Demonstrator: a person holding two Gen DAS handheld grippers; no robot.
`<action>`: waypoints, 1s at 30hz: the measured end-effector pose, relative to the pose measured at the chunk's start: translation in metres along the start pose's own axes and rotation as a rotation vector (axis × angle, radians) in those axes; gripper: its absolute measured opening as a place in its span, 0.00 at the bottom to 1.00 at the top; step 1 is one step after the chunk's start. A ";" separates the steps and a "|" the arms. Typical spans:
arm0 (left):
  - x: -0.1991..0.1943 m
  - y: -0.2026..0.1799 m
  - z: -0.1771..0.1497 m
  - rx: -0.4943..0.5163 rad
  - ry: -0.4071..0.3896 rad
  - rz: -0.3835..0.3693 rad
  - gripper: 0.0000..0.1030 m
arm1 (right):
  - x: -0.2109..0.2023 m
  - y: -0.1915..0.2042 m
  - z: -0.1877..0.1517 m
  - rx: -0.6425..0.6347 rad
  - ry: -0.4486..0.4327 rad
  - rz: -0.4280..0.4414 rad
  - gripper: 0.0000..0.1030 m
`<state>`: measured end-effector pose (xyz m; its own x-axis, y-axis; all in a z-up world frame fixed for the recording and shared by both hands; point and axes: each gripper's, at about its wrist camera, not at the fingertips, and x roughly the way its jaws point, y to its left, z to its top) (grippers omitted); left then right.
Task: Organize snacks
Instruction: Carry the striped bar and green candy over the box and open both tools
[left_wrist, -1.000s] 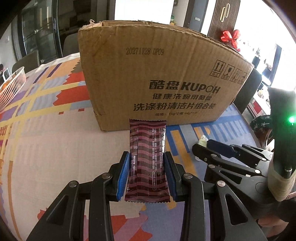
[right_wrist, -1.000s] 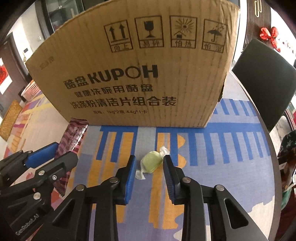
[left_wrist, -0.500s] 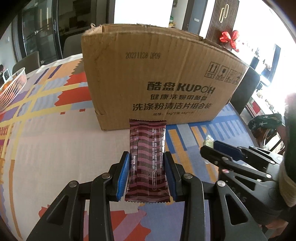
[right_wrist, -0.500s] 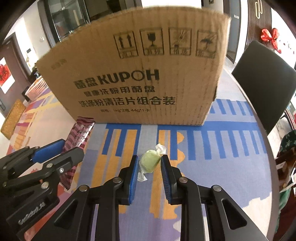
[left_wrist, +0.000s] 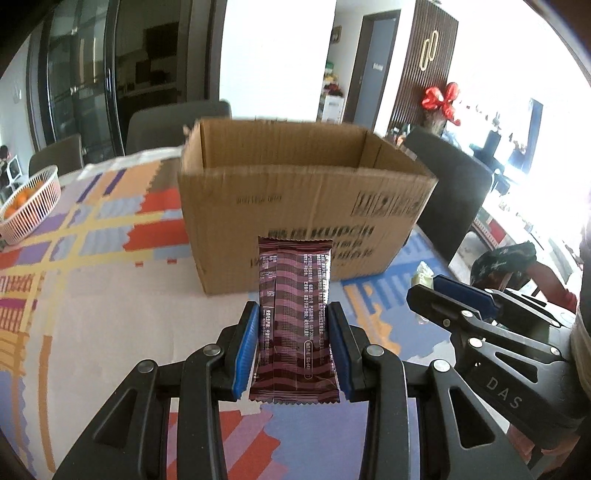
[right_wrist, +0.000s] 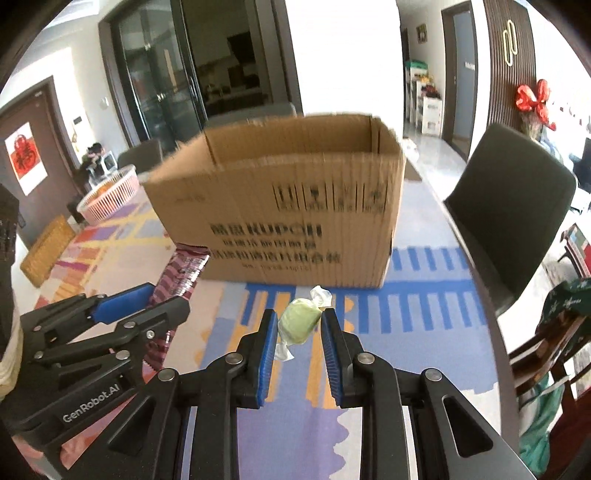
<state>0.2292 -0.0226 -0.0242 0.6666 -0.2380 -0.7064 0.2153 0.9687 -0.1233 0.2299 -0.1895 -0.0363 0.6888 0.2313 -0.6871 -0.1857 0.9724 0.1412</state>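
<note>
Before the box (left_wrist: 295, 206), both tools tilted down

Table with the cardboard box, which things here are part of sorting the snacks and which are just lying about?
Part of the job:
maroon snack bar
green wrapped candy
cardboard box

Lying about:
white basket
dark chair
red bow

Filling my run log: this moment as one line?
left gripper: holds maroon snack bar | right gripper: holds green candy | cardboard box: open, ahead

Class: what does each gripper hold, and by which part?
Left gripper: the maroon snack bar, clamped across its lower half by the long edges. Right gripper: the green wrapped candy, pinched by its sides.
</note>
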 end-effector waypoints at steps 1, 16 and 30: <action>-0.005 -0.001 0.003 0.001 -0.012 -0.002 0.36 | -0.002 0.001 0.005 -0.001 -0.010 0.002 0.25; -0.034 -0.005 0.058 0.039 -0.131 0.012 0.36 | -0.038 0.009 0.058 -0.009 -0.166 0.007 0.25; -0.016 0.017 0.116 -0.004 -0.123 -0.020 0.36 | -0.019 0.006 0.116 -0.022 -0.160 0.005 0.25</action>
<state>0.3049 -0.0106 0.0665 0.7447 -0.2641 -0.6129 0.2270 0.9639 -0.1395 0.2971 -0.1848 0.0604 0.7902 0.2401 -0.5638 -0.2037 0.9706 0.1279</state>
